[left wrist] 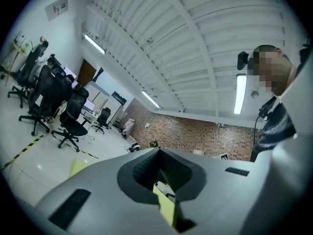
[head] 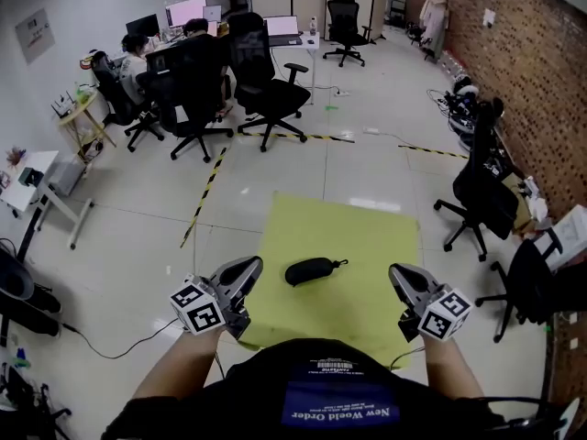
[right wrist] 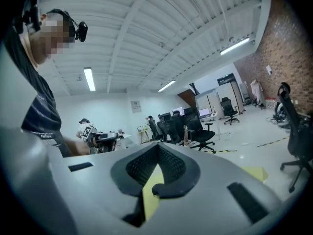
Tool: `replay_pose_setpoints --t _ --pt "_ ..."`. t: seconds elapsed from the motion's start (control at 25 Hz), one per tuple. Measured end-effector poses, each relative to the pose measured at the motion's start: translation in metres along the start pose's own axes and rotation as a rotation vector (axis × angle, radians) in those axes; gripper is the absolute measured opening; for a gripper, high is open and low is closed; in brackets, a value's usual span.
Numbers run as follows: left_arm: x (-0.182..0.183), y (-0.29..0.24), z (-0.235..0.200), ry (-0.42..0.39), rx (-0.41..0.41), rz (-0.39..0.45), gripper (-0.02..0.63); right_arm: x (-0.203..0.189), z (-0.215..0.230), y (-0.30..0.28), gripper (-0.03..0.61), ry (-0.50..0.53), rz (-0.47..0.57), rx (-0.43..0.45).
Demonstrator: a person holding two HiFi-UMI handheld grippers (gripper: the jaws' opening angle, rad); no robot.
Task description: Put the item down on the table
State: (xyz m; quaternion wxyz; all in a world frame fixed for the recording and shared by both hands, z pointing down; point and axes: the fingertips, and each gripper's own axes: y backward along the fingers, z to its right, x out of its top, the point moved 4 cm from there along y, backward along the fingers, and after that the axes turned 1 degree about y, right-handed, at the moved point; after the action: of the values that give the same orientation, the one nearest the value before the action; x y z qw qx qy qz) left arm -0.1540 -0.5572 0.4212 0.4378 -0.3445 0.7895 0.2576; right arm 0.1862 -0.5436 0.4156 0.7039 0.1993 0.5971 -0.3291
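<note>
A black oblong case [head: 309,269] with a short cord lies on the yellow-green table [head: 367,232], near its front middle. My left gripper [head: 253,264] hovers at the table's front left corner, left of the case and apart from it, jaws shut with nothing between them. My right gripper [head: 395,272] hangs over the table's front right part, right of the case, its jaws also closed and empty. In the left gripper view the jaws [left wrist: 159,151] meet at the tips and point out across the room. The right gripper view shows its jaws [right wrist: 159,147] joined the same way.
Black office chairs [head: 266,90] and desks with monitors [head: 188,12] stand at the back left, where people sit. More chairs [head: 477,195] crowd the table's right side along a brick wall [head: 541,71]. Black-and-yellow tape [head: 204,195] runs on the floor. A cable [head: 110,346] lies at the left.
</note>
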Motion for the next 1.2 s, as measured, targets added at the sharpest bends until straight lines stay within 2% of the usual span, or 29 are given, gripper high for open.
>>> replay_pose_setpoints --t 0.32,0.56,0.92,1.2 --pt "-0.016 -0.004 0.003 -0.030 -0.019 -0.041 0.005 -0.023 0.000 0.010 -0.014 -0.033 -0.013 -0.034" --pt "-0.026 -0.011 0.006 -0.025 -0.025 -0.075 0.005 -0.023 0.004 0.009 -0.014 -0.052 0.000 -0.035" --pt "-0.024 -0.015 0.008 -0.028 -0.028 -0.086 0.005 -0.018 0.010 0.007 -0.014 -0.074 0.003 -0.031" --pt "-0.021 -0.012 0.008 -0.037 -0.022 -0.090 0.005 -0.018 0.005 0.001 -0.015 -0.015 -0.062 -0.019"
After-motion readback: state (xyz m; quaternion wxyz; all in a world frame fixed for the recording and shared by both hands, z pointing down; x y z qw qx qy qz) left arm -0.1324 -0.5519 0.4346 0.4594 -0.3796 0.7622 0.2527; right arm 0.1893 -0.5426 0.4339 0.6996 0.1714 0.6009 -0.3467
